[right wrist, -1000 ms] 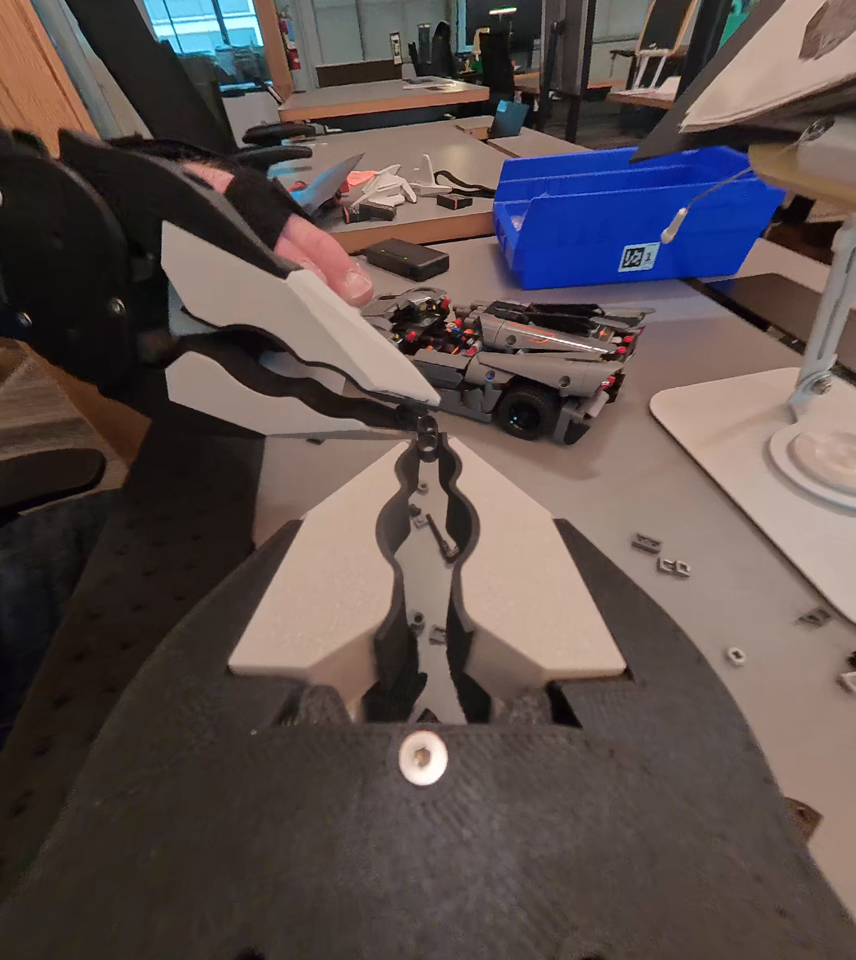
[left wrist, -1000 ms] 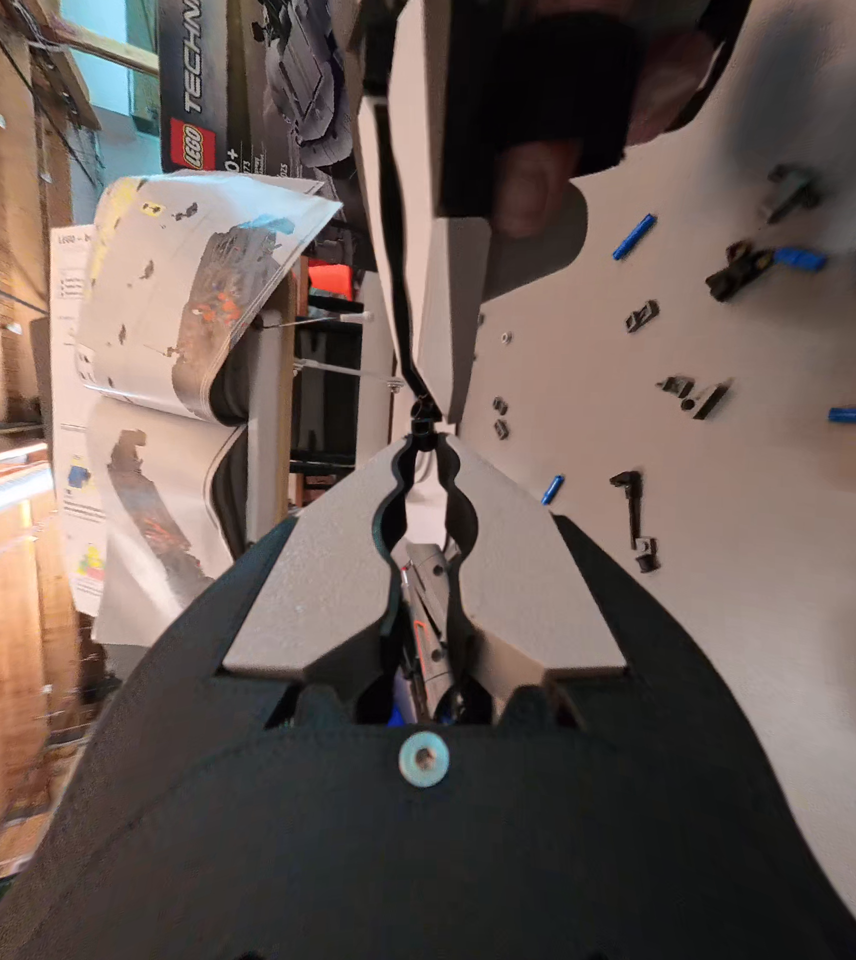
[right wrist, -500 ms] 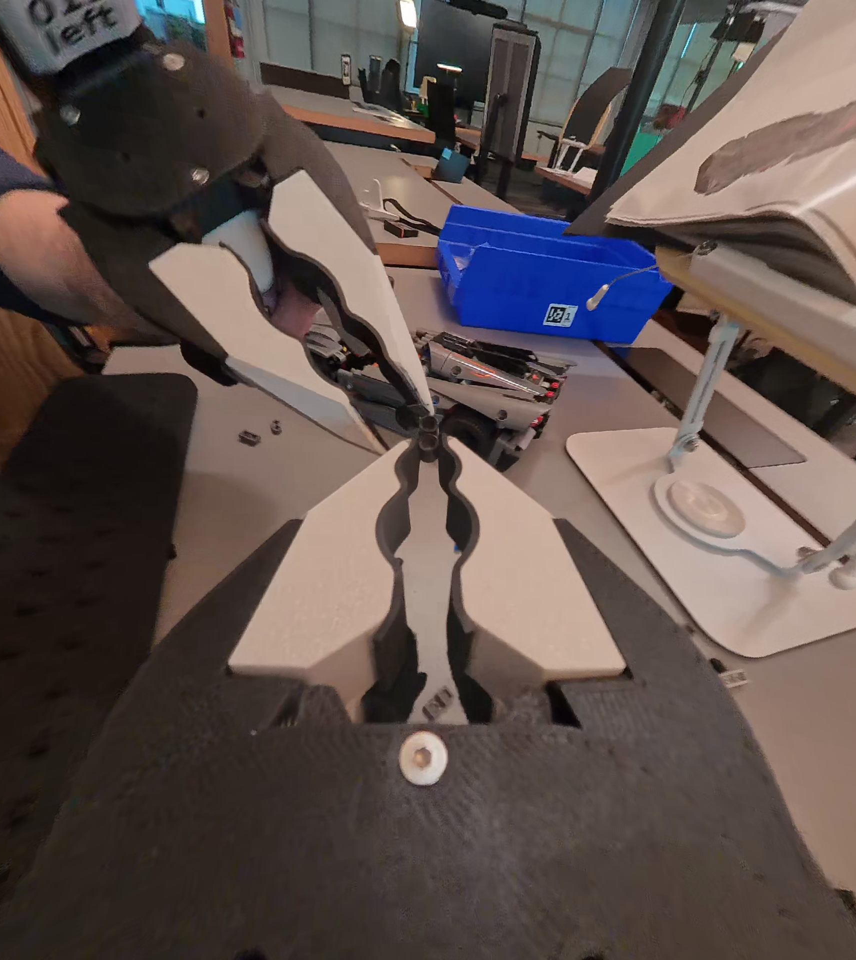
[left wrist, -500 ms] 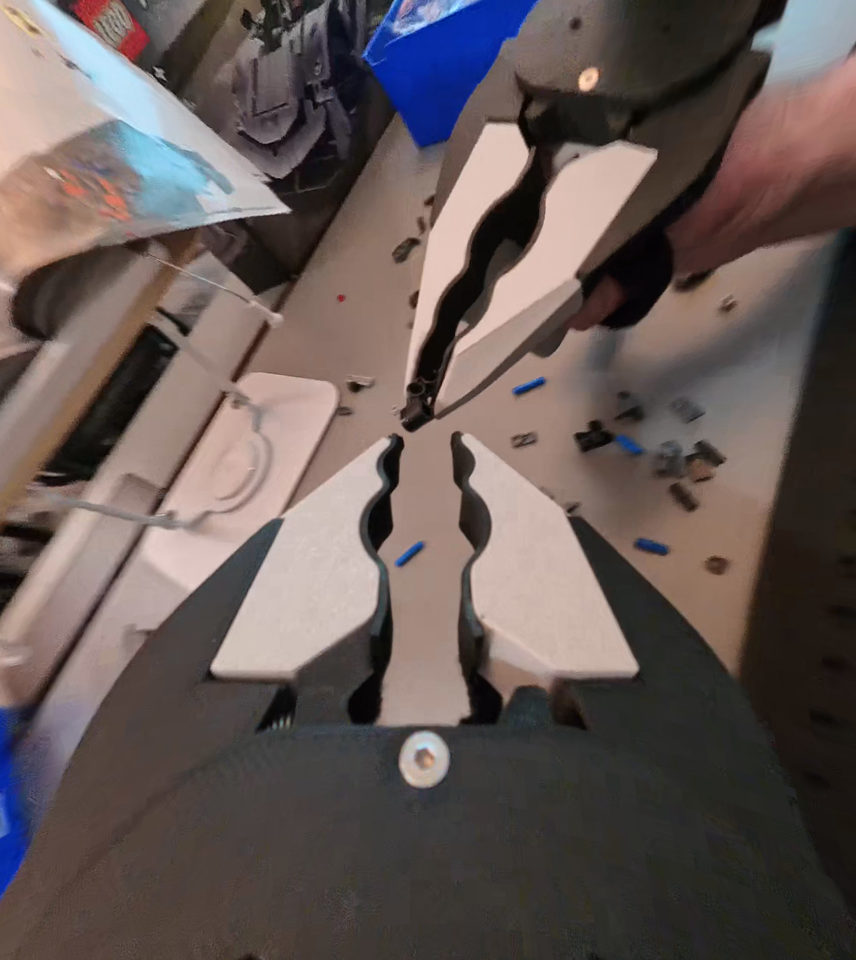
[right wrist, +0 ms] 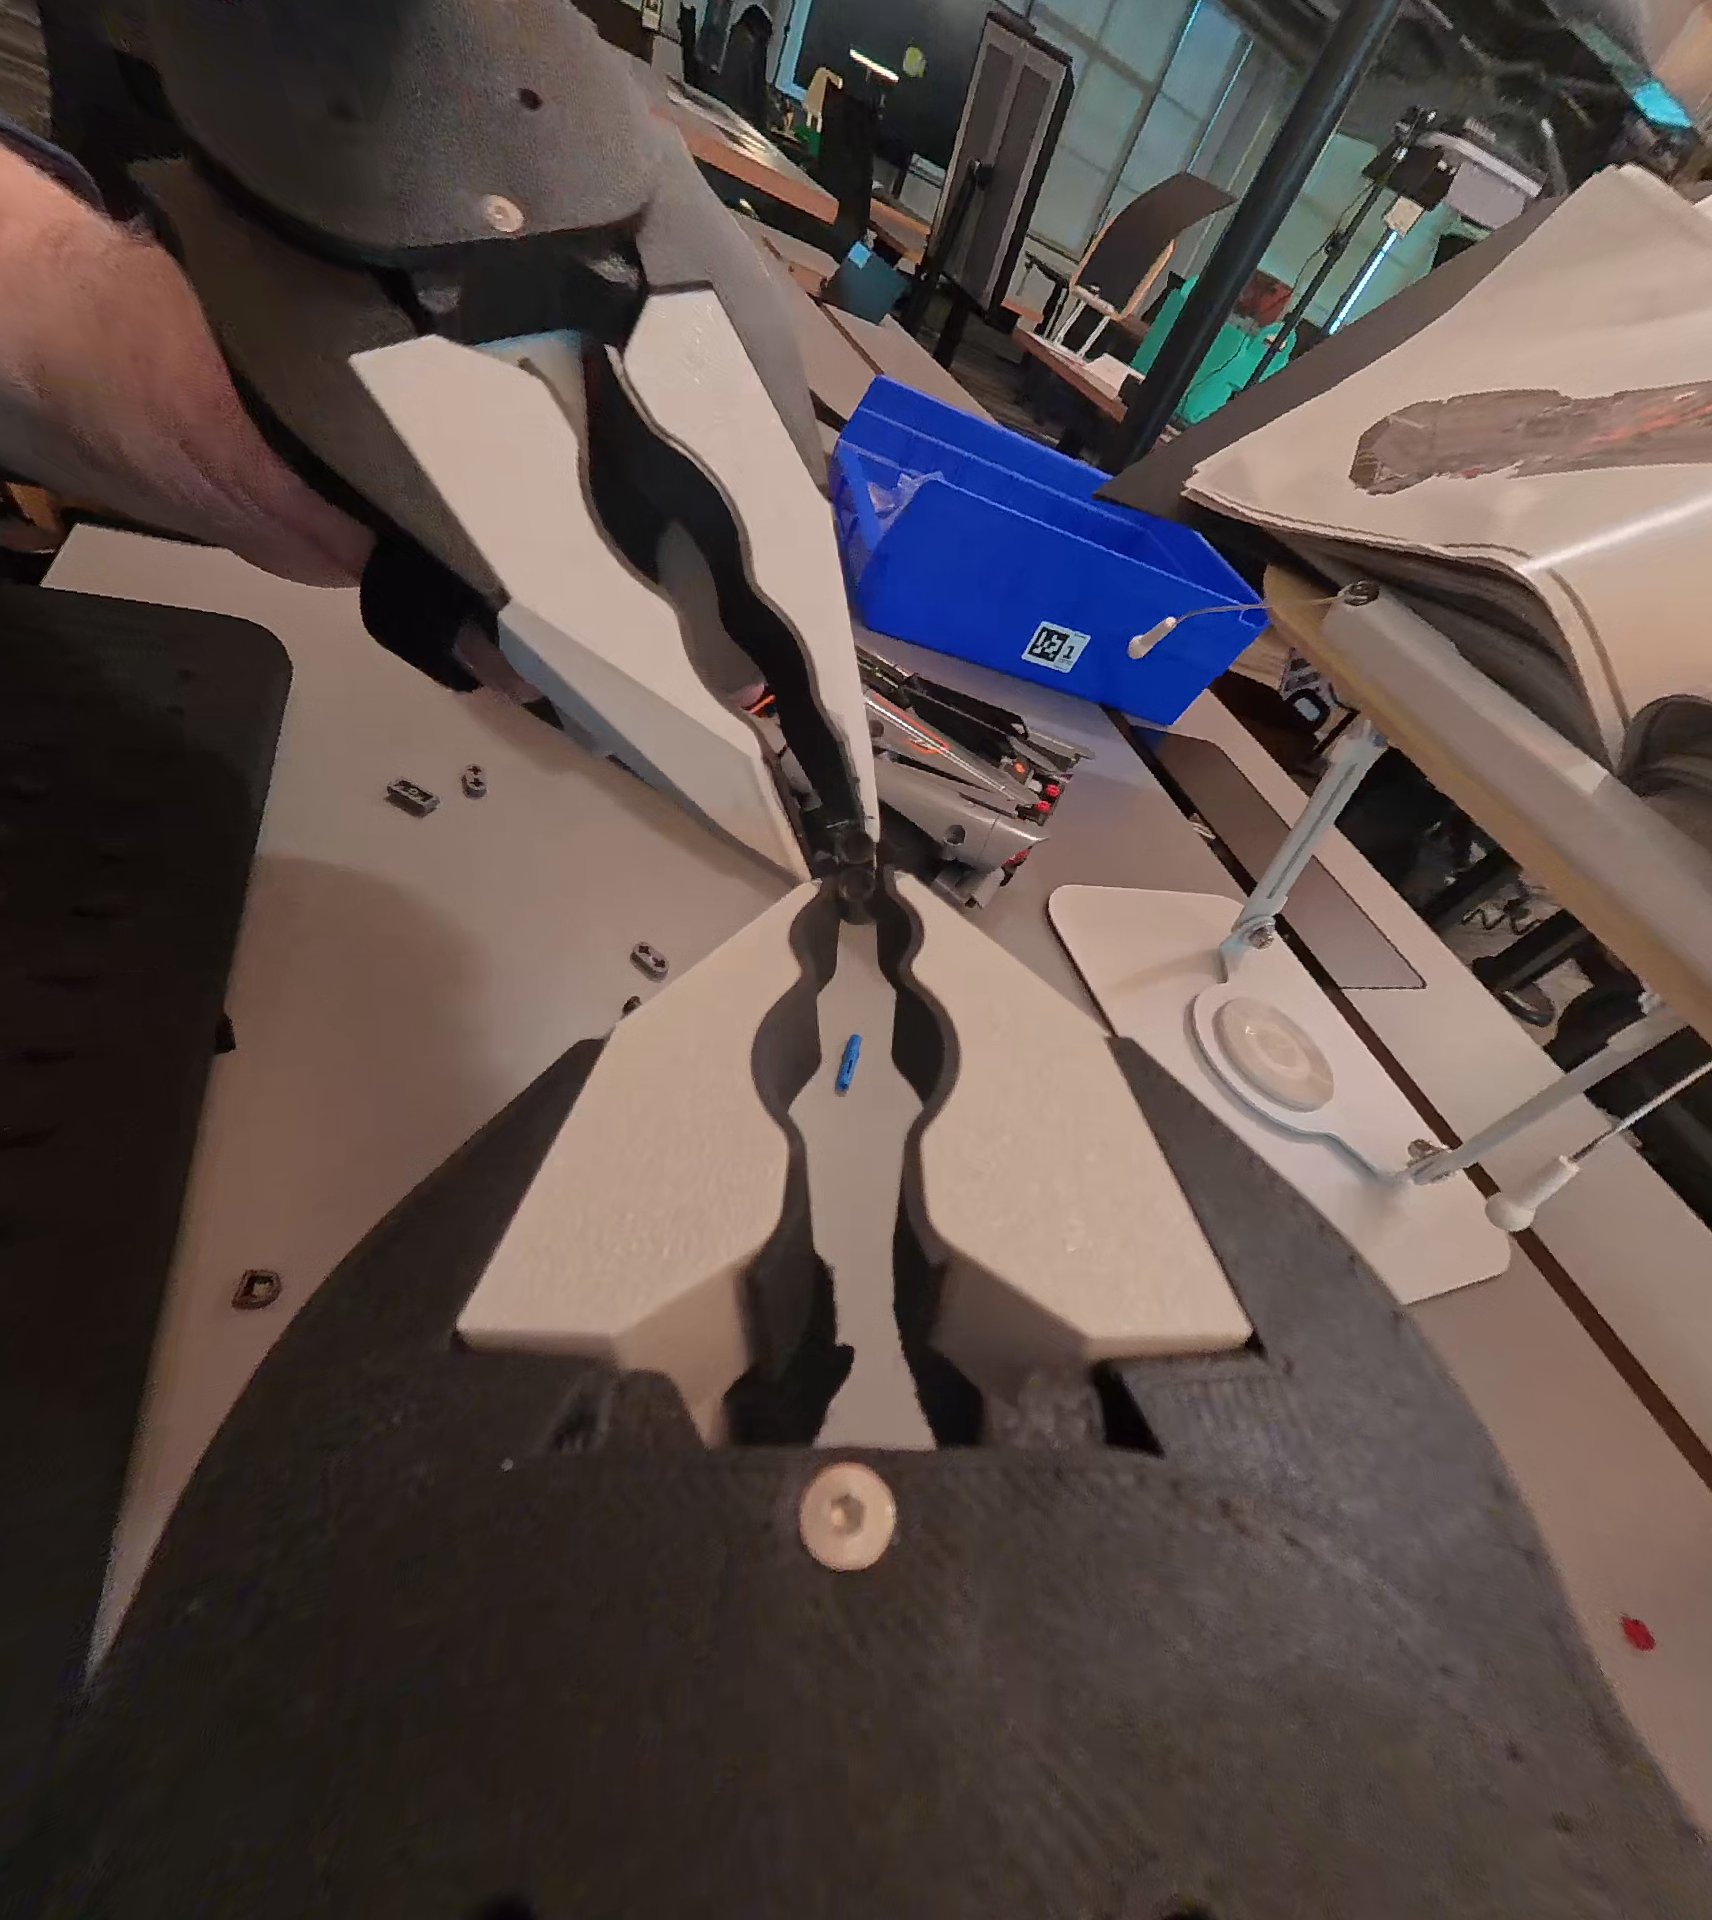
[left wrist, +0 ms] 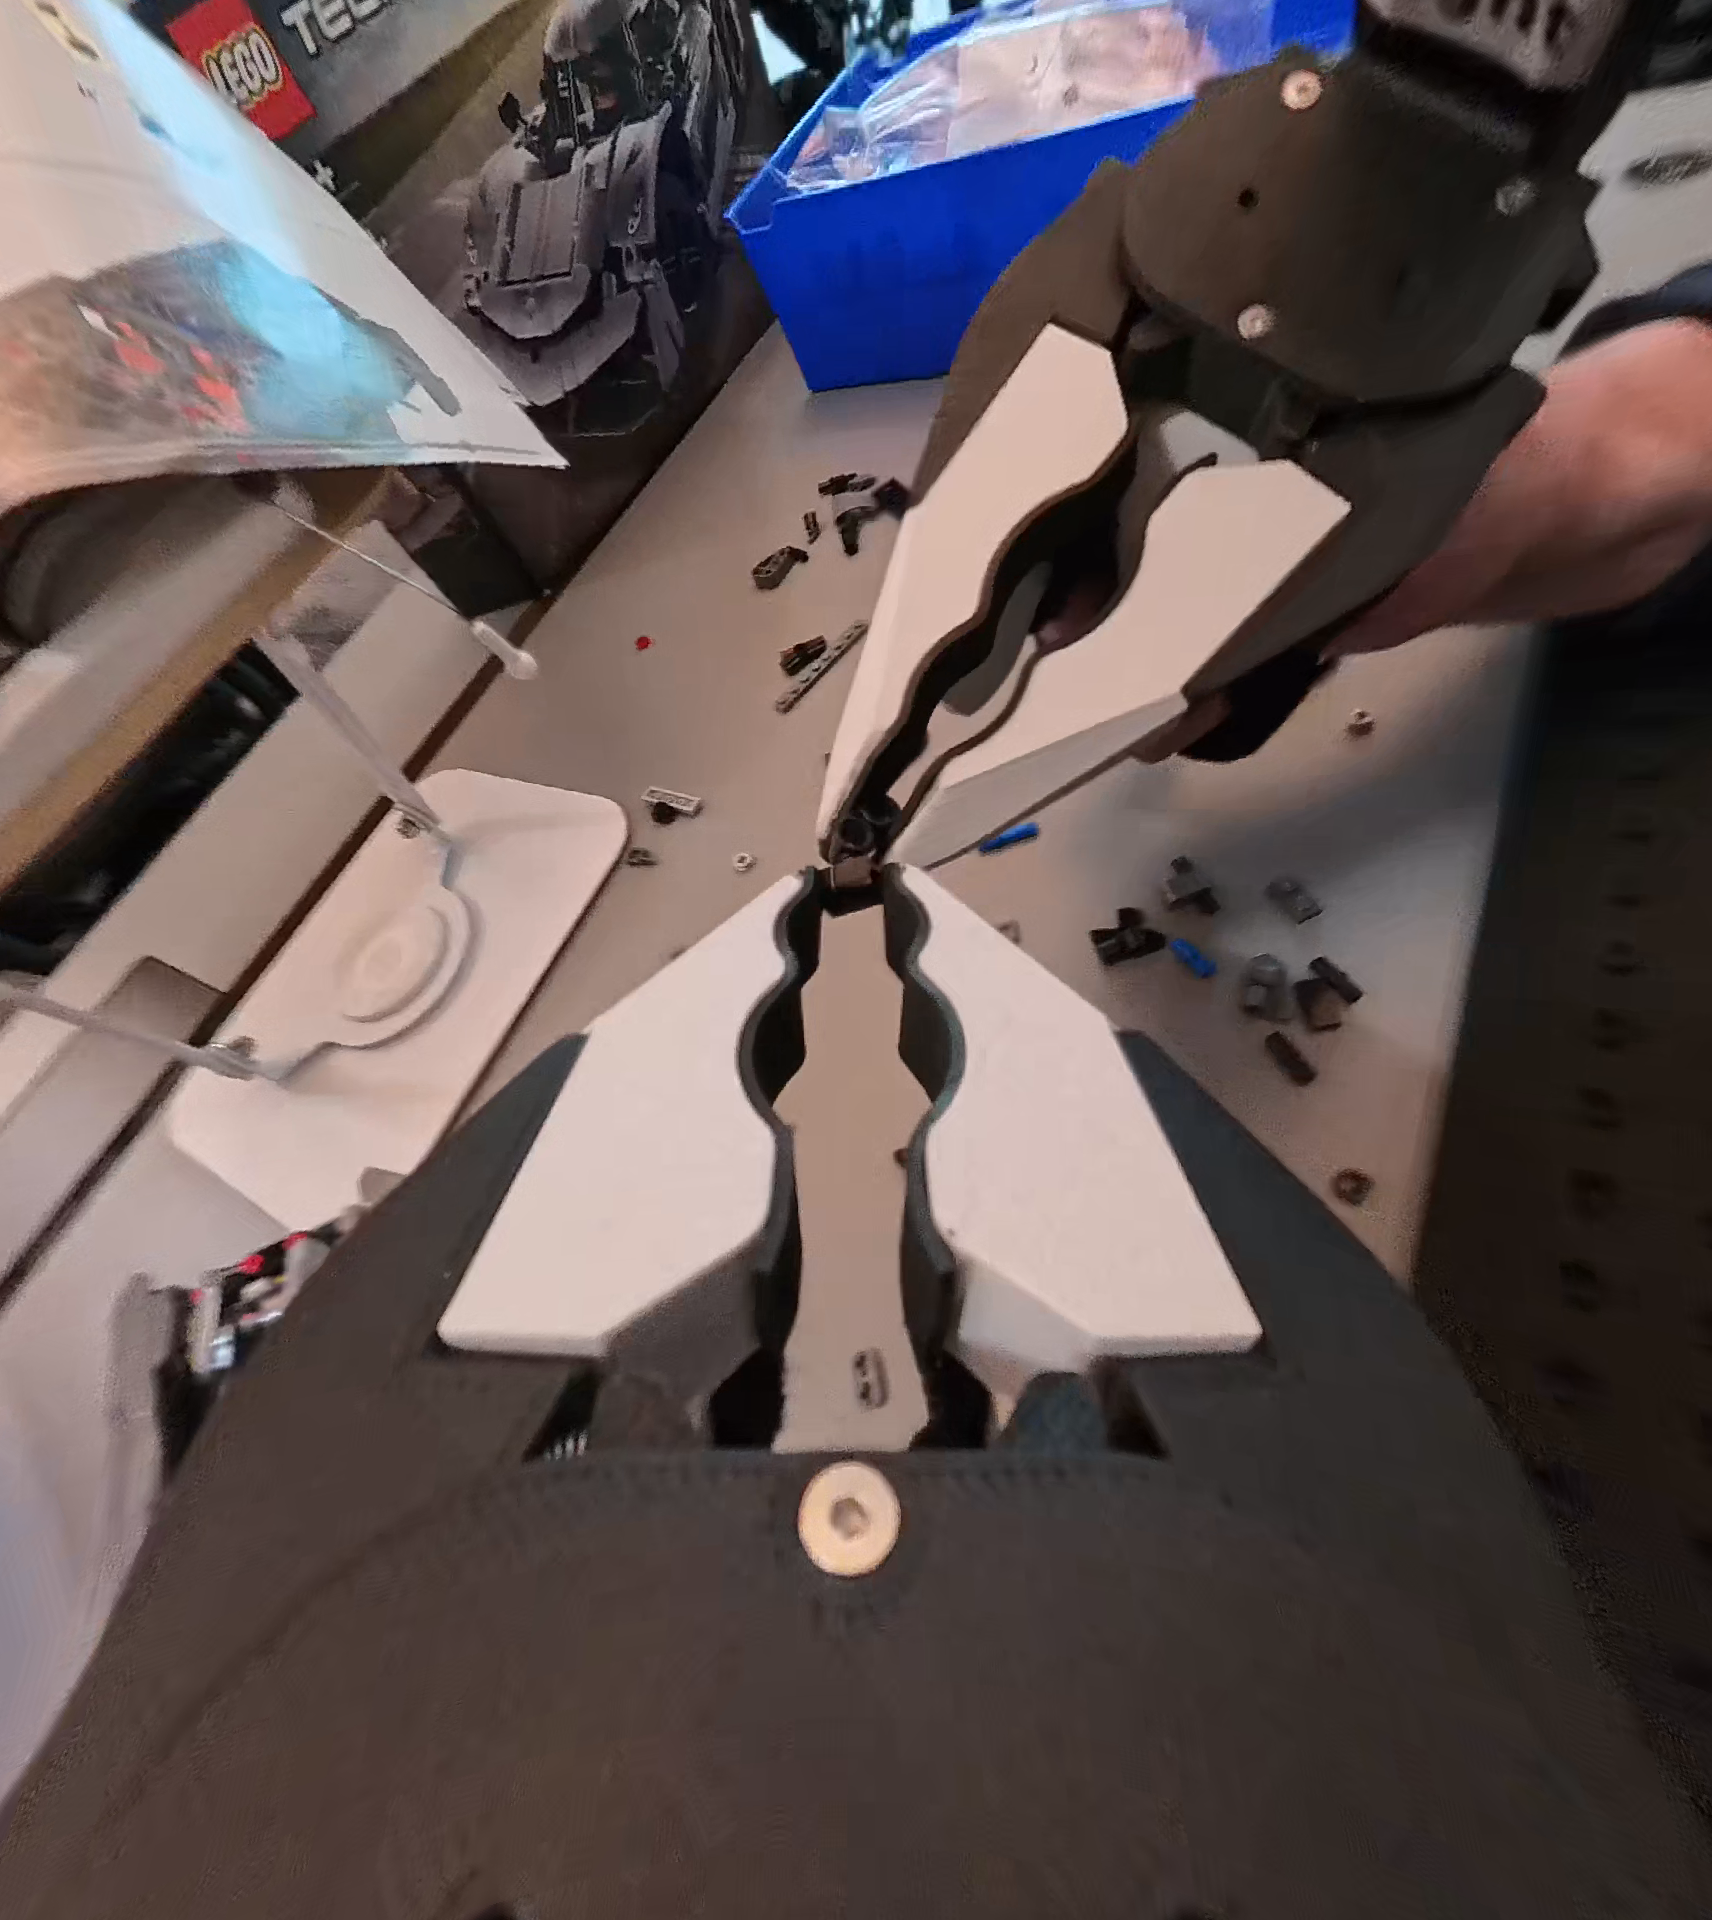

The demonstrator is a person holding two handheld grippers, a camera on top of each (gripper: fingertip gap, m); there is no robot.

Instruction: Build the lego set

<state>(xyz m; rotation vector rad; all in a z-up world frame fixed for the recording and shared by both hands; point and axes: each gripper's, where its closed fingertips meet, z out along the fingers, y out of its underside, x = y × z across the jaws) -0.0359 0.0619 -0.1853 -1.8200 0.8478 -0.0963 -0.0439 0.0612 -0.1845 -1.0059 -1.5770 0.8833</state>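
Low in the left wrist view, the left gripper [left wrist: 850, 883] fills the frame, its fingertips pinched on a small dark piece [left wrist: 850, 878] at centre frame, though the gap behind the tips stays wide. Meeting it tip to tip from the upper right comes the right gripper [left wrist: 867, 831], its own tips drawn in on the same dark bit or one joined to it; the blur there makes it hard to tell one piece from two. A forearm [left wrist: 1600, 488] runs out of frame at the right edge.

Beyond the tips, loose parts [left wrist: 1278, 987] lie scattered right of centre on the grey table [left wrist: 686, 623], too small to name. Bottom left, only a sliver of the lego car [left wrist: 239, 1299] shows past the gripper body. Farther up, a white stand base [left wrist: 478, 935], then the open instruction book [left wrist: 156, 260] cut off at the upper left, a set box [left wrist: 561, 187] behind it and a blue bin [left wrist: 893, 260] at top centre.

Switch to the right wrist view: the right gripper [right wrist: 857, 904] closes on the dark piece [right wrist: 854, 899] at centre, a blue pin [right wrist: 847, 1062] on the table seen between its fingers. The left gripper [right wrist: 847, 847] drops in from the upper left and hides most of the lego car [right wrist: 966, 800] behind it. The blue bin [right wrist: 1028, 561] sits farther back; the book [right wrist: 1558, 416] hangs over the right edge.
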